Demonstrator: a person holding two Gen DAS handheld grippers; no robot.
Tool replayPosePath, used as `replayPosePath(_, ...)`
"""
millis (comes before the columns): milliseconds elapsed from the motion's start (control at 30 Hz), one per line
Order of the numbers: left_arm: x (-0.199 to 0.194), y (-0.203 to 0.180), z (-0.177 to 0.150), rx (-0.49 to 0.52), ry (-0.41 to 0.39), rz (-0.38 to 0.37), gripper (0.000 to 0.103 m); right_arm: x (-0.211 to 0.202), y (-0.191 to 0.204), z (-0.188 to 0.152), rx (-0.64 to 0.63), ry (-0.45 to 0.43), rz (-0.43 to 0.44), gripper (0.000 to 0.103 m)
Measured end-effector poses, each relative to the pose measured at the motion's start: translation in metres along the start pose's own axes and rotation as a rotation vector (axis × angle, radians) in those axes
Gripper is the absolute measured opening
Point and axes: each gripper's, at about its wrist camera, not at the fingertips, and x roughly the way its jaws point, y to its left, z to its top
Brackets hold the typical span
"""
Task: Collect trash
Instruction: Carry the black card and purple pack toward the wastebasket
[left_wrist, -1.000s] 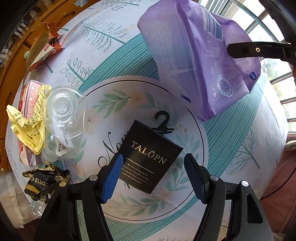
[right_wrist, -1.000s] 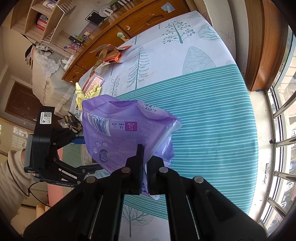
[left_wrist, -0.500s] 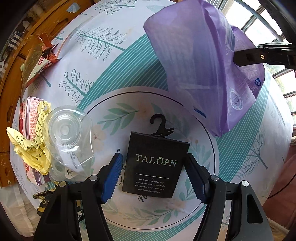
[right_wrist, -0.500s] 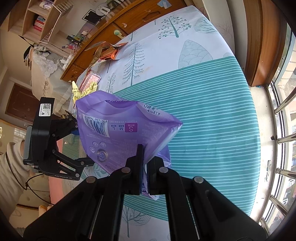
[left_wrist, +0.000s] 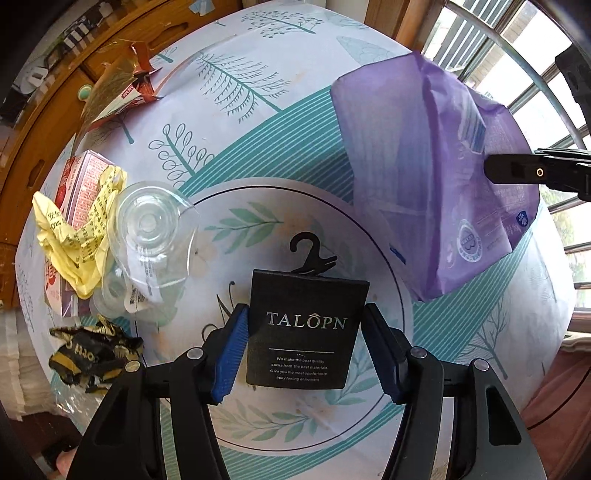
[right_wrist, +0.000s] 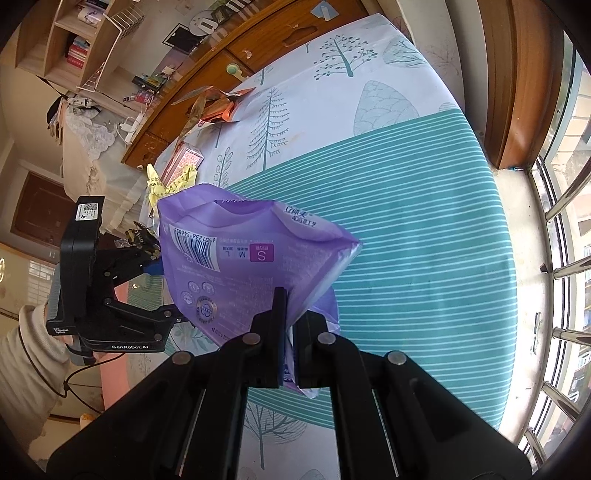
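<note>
Purple bag (right_wrist: 236, 266) hangs pinched in your right gripper (right_wrist: 290, 325); your left gripper (left_wrist: 304, 349) (jaws just narrowing) clamps the black card (left_wrist: 306, 332).

Left gripper (left_wrist: 306, 350) fingers closing, pointing down; right gripper (right_wrist: 291, 325) clamped.

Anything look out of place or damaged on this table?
Only the litter itself: a torn wrapper near the far edge, crumpled yellow paper draped over a red box, and a squashed clear cup. Nothing spilled.
</note>
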Motion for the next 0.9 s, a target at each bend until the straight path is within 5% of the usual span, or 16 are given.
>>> replayPosePath(233, -0.032, -0.002, -0.039, -0.119, -0.054, 0.012, 0.062, -0.017, 0.019, -0.023, -0.030, -0.026, -0.011, 0.001)
replayPosePath(467, -0.076, -0.001, -0.113, -0.235, -0.155, -0.038, 0.062, -0.051, 0.052, -0.080, -0.059, -0.082, -0.066, 0.001)
replayPosePath(900, -0.102, -0.111, -0.335, -0.368, -0.276, -0.160, 0.062, -0.109, 0.131, -0.305, -0.073, -0.148, -0.184, 0.001)
